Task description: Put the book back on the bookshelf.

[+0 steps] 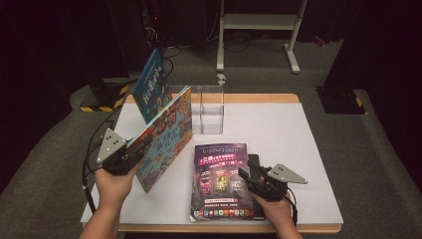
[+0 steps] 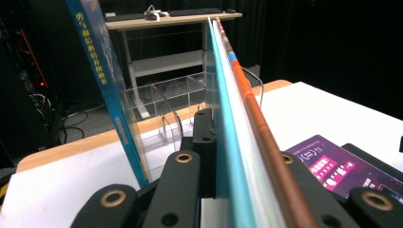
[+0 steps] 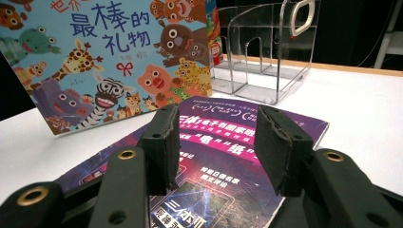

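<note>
Surface: a white table [image 1: 278, 129] with a wood edge in a dark room, grey carpet around it.
Left gripper [image 1: 130, 155]: jaws closed tight on the lower edge of the picture book [image 1: 166, 134], which stands upright on the table between them.
Picture book: cartoon-animal cover, rising straight ahead of the left jaws in the left gripper view [image 2: 228, 109].
Right gripper [image 1: 251, 174]: jaws about half open, gripping nothing, poised just above the purple book [image 1: 220, 181].
Purple book: lying flat, directly under and beyond the right jaws [image 3: 223, 156].
Blue book [image 1: 151, 84]: leaning upright, past the left jaws and to their left.
Clear rack [image 1: 206, 109]: empty acrylic dividers, farthest ahead of both pairs of jaws.
</note>
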`<state>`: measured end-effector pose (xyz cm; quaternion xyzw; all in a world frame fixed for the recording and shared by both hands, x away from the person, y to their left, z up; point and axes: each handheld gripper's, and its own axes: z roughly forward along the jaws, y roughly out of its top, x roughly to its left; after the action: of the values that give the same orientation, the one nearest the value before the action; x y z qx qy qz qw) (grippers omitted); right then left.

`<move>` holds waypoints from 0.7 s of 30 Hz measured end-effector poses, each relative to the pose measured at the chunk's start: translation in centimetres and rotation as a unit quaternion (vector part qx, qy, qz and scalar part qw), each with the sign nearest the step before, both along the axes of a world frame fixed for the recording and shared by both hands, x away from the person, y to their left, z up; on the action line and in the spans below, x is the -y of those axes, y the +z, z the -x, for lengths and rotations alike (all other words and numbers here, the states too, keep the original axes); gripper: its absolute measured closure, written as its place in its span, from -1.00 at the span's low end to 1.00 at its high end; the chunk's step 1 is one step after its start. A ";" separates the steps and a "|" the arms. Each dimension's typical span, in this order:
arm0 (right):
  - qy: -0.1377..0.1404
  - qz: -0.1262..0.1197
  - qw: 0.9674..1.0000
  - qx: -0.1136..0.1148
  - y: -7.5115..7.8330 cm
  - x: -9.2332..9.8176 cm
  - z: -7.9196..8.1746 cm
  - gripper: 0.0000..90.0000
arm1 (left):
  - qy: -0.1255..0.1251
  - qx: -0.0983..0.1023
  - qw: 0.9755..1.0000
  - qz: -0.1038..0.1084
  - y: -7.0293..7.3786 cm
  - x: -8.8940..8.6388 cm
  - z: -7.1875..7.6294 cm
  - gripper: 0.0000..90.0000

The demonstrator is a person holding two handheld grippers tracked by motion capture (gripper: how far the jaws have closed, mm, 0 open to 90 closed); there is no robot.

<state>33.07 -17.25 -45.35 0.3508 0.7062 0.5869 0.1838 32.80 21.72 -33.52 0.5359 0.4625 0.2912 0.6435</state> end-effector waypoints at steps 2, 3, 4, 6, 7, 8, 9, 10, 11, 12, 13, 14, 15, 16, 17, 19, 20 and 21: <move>-0.001 -0.001 1.000 0.000 0.0 0.1 0.0 0.13 | -0.001 0.000 1.000 -0.002 0.5 0.1 -0.2 0.80; -0.001 -0.002 1.000 0.000 0.1 0.1 0.0 0.13 | -0.002 -0.002 1.000 -0.002 0.8 0.1 -0.4 0.80; -0.002 -0.002 1.000 0.001 0.1 0.2 0.0 0.13 | -0.002 -0.002 1.000 0.000 1.2 0.1 -0.4 0.81; -0.002 -0.004 1.000 0.002 0.1 0.2 0.0 0.13 | -0.003 -0.002 1.000 0.003 2.0 -0.3 -0.5 0.81; -0.003 -0.004 1.000 0.003 0.1 0.3 0.0 0.13 | -0.001 -0.001 1.000 0.004 2.2 -0.5 -0.4 0.81; -0.003 -0.004 1.000 0.003 0.1 0.3 0.0 0.13 | 0.000 0.001 1.000 0.005 2.5 -0.7 -0.4 0.81; -0.004 -0.005 1.000 0.003 0.1 0.3 0.0 0.13 | 0.002 0.004 1.000 0.005 2.7 -1.0 -0.3 0.81; -0.004 -0.006 1.000 0.003 0.2 0.3 0.0 0.13 | 0.007 0.006 1.000 0.008 2.9 -1.4 -0.2 0.81; -0.003 -0.005 1.000 0.004 0.2 0.3 0.0 0.14 | 0.010 0.007 1.000 0.010 3.1 -1.8 -0.1 0.81; -0.003 -0.005 1.000 0.005 0.2 0.3 0.0 0.14 | 0.014 0.008 1.000 0.013 3.3 -2.2 0.0 0.81; -0.003 -0.006 1.000 0.005 0.2 0.3 0.0 0.14 | 0.018 0.009 1.000 0.014 3.5 -2.6 0.1 0.81; -0.004 -0.007 1.000 0.005 0.2 0.3 0.0 0.14 | 0.023 0.010 1.000 0.019 3.6 -3.0 0.3 0.81; -0.004 -0.007 1.000 0.005 0.2 0.3 0.0 0.14 | 0.027 0.010 0.999 0.019 3.6 -3.4 0.4 0.81; -0.004 -0.007 1.000 0.005 0.3 0.3 0.1 0.14 | 0.033 0.010 0.999 0.022 3.6 -3.7 0.5 0.81; -0.005 -0.006 1.000 0.005 0.3 0.3 0.1 0.14 | 0.038 0.008 0.999 0.020 3.6 -4.0 0.6 0.81; -0.005 -0.007 1.000 0.006 0.3 0.3 0.0 0.14 | 0.047 0.007 0.999 0.022 3.4 -4.4 0.6 0.81; -0.005 -0.007 1.000 0.006 0.3 0.3 0.0 0.14 | 0.051 0.007 0.998 0.023 3.3 -4.5 0.6 0.81; -0.005 -0.007 1.000 0.006 0.3 0.2 0.0 0.14 | 0.055 0.011 0.998 0.027 3.2 -4.5 0.6 0.81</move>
<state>33.06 -17.49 -45.07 0.3522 0.6994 0.5927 0.1882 32.21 26.21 -30.34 0.4892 0.4918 0.3190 0.6457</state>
